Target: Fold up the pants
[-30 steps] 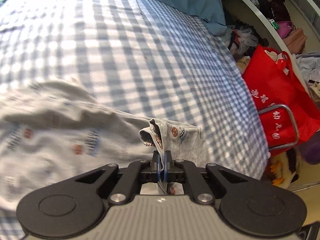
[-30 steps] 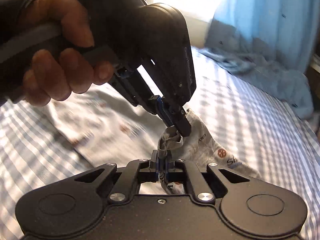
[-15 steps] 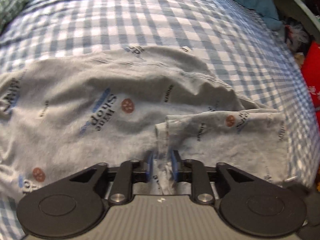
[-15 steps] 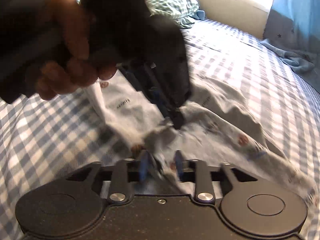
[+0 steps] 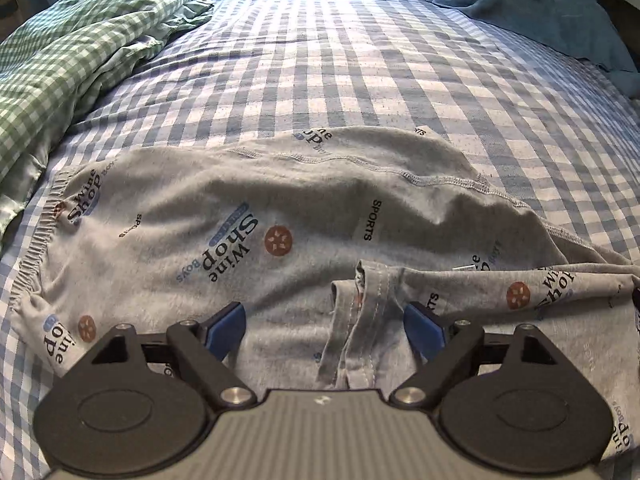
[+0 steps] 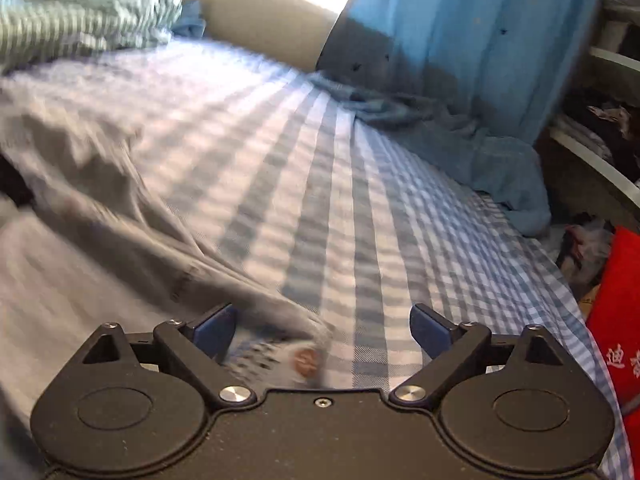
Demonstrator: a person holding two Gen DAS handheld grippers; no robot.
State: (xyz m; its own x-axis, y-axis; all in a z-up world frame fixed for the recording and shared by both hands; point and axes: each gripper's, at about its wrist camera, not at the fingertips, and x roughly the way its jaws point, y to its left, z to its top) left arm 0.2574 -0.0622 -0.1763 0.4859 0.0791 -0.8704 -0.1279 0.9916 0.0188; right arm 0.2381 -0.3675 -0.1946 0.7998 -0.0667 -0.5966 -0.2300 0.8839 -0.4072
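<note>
A bedroom in a home, lived in and a little untidy. Shown by a wide bed under a blue and white checked sheet (image 5: 360, 60), with a crumpled green checked quilt (image 5: 80, 40) at the far left corner. A blue curtain (image 6: 460, 40) hanging at the bright window behind the bed, its lower end lying on the sheet. A blue towel or blanket (image 5: 540, 8) thrown at the far right corner. Beside the bed, at the right, white shelves (image 6: 600, 168) stuffed with dark clothes, and a red shopping bag (image 6: 616, 320) with white Chinese characters. Daylight from the window, no workshop or office furniture
</note>
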